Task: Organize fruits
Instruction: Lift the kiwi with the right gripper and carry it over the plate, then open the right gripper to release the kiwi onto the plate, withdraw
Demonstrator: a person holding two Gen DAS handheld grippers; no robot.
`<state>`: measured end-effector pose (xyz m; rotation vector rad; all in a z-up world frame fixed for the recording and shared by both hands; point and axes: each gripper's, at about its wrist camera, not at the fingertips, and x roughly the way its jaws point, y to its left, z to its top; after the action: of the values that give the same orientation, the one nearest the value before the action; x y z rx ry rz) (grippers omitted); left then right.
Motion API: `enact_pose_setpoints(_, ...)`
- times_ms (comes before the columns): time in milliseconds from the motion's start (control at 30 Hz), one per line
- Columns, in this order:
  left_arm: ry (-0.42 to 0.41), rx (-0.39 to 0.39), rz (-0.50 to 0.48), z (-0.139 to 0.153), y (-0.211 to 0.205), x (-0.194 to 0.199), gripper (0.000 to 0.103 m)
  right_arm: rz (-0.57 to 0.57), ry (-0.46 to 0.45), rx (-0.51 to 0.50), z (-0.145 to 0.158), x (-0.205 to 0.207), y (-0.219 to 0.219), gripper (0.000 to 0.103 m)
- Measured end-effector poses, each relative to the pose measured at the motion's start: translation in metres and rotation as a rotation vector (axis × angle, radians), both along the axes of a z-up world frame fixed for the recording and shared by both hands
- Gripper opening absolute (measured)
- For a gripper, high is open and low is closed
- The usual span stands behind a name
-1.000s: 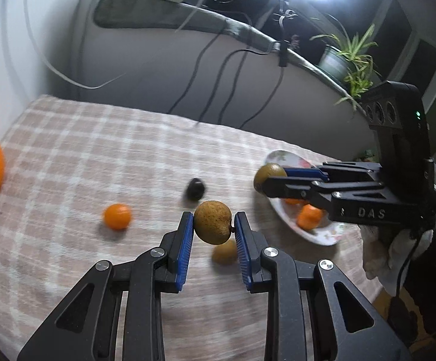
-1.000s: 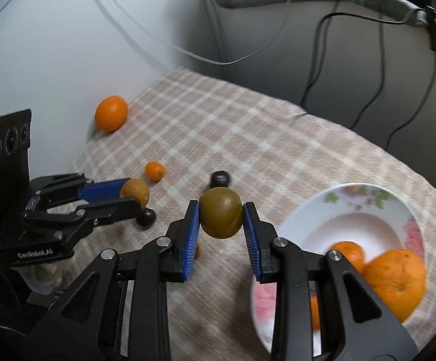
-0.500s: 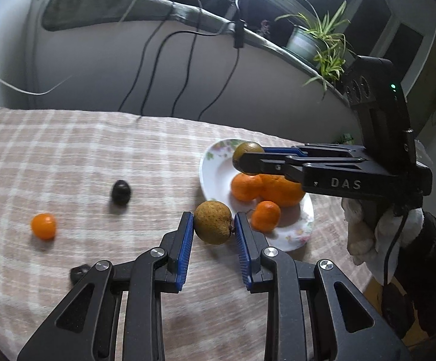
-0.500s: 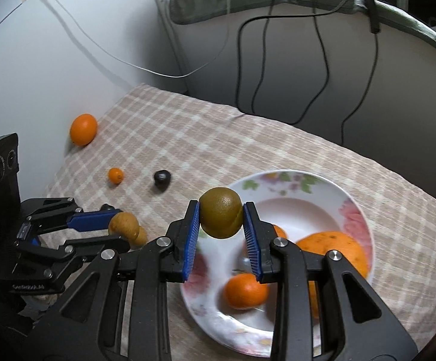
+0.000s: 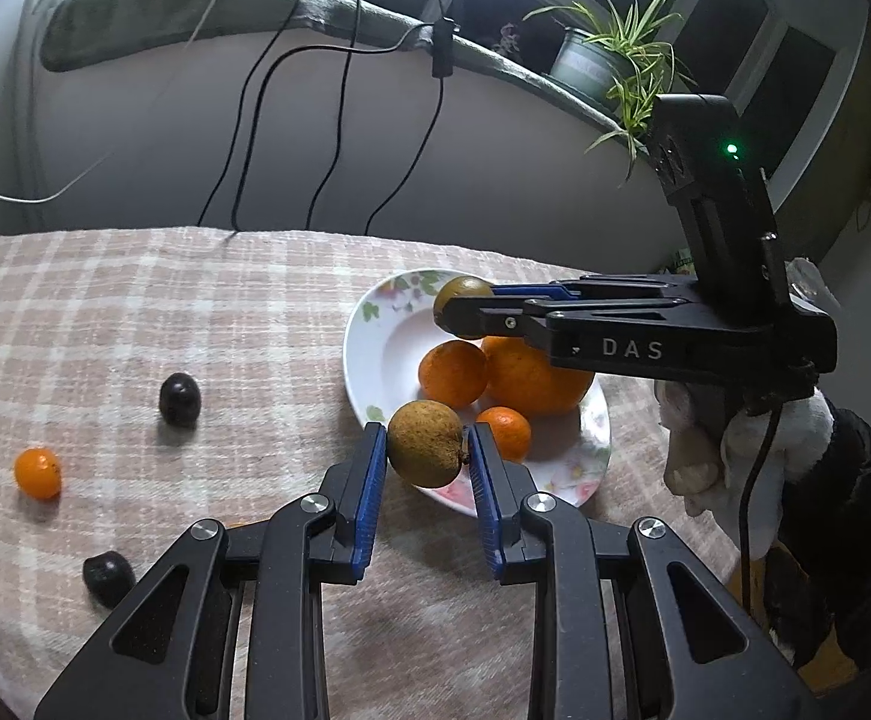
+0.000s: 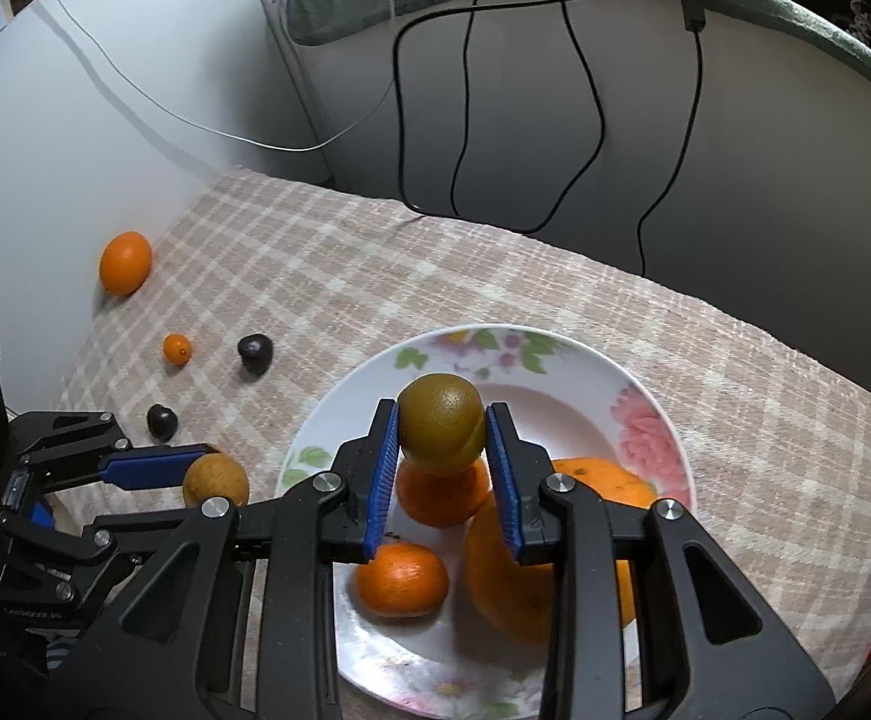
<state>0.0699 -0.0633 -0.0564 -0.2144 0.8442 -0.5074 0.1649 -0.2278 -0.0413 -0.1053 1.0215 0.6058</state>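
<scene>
My left gripper [image 5: 426, 453] is shut on a rough brown round fruit [image 5: 425, 443], held over the near rim of the flowered white plate [image 5: 375, 348]. In the right wrist view that same brown fruit [image 6: 215, 480] hangs just left of the plate [image 6: 645, 396]. My right gripper [image 6: 442, 438] is shut on a smooth olive-green fruit [image 6: 441, 423] above the plate's middle; the left wrist view shows this green fruit [image 5: 462, 306] from the side. On the plate lie a big orange [image 5: 534, 375], a medium orange [image 5: 452, 373] and a small mandarin [image 5: 504, 429].
Loose on the checked cloth [image 5: 135, 312] lie a kumquat [image 5: 37, 473], two dark plums [image 5: 179, 398] [image 5: 108, 578] and, by the wall, a large orange [image 6: 125, 262]. Cables [image 5: 339, 120] hang down the wall behind. A potted plant [image 5: 600, 60] stands on the ledge.
Both grippers have swung right with their fruits: the right one from beside the plate to over its middle, the left one from mid-cloth to the plate's near rim. Both grips are unchanged.
</scene>
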Motion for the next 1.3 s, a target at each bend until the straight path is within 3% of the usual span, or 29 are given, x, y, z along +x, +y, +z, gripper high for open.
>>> enact_pose_setpoints(1000, 0.015, 0.032, -0.028, -0.005, -0.017, 0.006, 0.027, 0.006, -0.002, -0.035, -0.004, 0.005, 0.006, 0.030)
enact_pose_setpoints(1233, 0.013, 0.026, -0.021, -0.005, -0.015, 0.006, 0.048, 0.004, 0.003, -0.044, -0.006, 0.005, 0.006, 0.032)
enact_pose_setpoints(1300, 0.014, 0.027, -0.019, -0.006, -0.015, 0.006, 0.057, 0.002, -0.001, -0.044, -0.006, 0.005, 0.007, 0.040)
